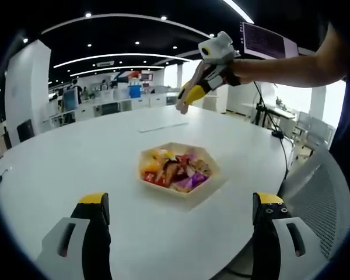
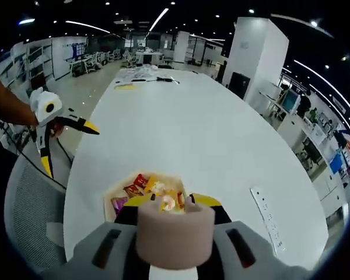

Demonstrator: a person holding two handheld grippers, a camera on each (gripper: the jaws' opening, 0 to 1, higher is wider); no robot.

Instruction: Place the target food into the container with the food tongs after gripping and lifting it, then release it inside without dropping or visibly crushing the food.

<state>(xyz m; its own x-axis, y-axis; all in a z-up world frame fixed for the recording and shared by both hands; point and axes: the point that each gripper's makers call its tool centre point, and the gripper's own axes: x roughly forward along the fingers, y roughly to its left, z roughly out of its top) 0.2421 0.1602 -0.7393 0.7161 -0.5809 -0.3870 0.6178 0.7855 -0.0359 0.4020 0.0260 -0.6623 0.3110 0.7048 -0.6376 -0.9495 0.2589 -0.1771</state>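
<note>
1. Oddly, no food tongs can be made out; in the right gripper view a pinkish cylinder [image 2: 174, 240] sits over the right gripper [image 2: 174, 205], hiding its jaws and part of the hexagonal tray [image 2: 112, 192], so I cannot tell their state.
2. Snacks [image 1: 176, 169] lie heaped in the tray [image 1: 189, 198] on the white table [image 1: 76, 157].
3. Left gripper [image 1: 181, 205] stands with jaws wide apart, short of the tray, touching nothing.
4. Beyond the tray, the right gripper [image 1: 186, 96] hangs high above the table.
</note>
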